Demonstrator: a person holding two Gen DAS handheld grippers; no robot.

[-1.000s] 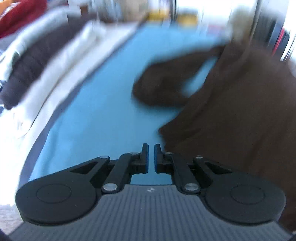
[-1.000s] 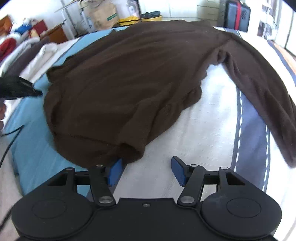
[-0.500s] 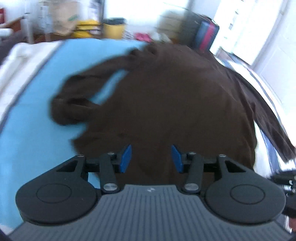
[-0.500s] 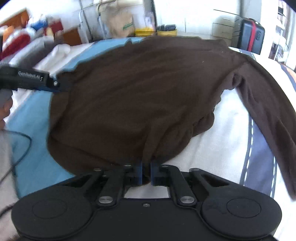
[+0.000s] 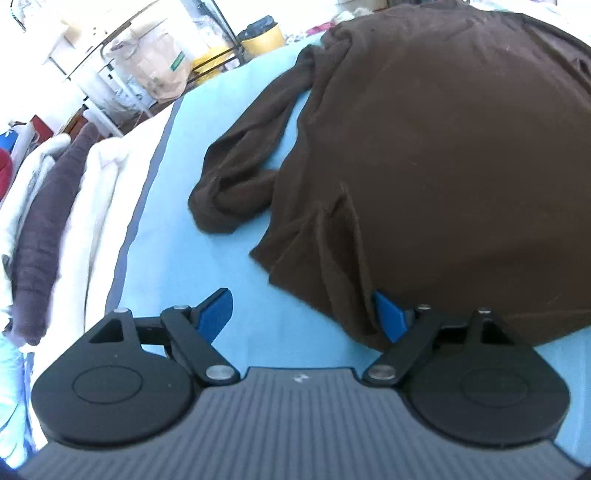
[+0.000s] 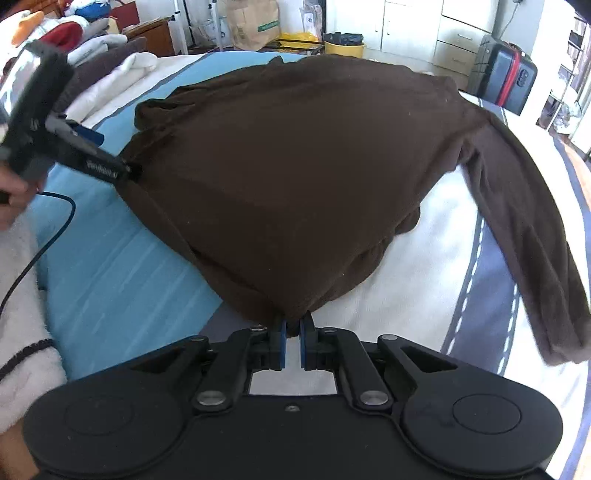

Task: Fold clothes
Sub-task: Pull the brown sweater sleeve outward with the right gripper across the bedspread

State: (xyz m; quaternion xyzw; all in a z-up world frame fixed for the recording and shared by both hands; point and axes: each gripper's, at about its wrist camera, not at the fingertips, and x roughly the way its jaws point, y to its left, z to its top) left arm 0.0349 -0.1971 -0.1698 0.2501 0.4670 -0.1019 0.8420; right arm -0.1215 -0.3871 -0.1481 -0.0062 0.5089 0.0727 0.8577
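Observation:
A dark brown long-sleeved sweater (image 6: 303, 166) lies spread on the bed, body toward me. My right gripper (image 6: 291, 334) is shut on the sweater's near hem corner. My left gripper (image 5: 303, 314) is open at the hem's other corner; the cloth edge (image 5: 343, 295) sits between its fingers, against the right pad (image 5: 388, 314). It also shows in the right wrist view (image 6: 107, 162), at the sweater's left edge. One sleeve (image 5: 236, 184) is bunched on the blue sheet; the other sleeve (image 6: 535, 240) lies stretched out to the right.
The bed has a light blue sheet (image 5: 177, 266) and a white and grey striped cover (image 6: 480, 266). Folded white and brown clothes (image 5: 55, 206) are stacked at the left. A paper bag (image 6: 255, 22), a yellow bin (image 6: 343, 44) and a suitcase (image 6: 498, 77) stand beyond the bed.
My left gripper opened wide and moved to the sweater's hem corner. My right gripper closed on the near hem half a second ago and stays shut on it.

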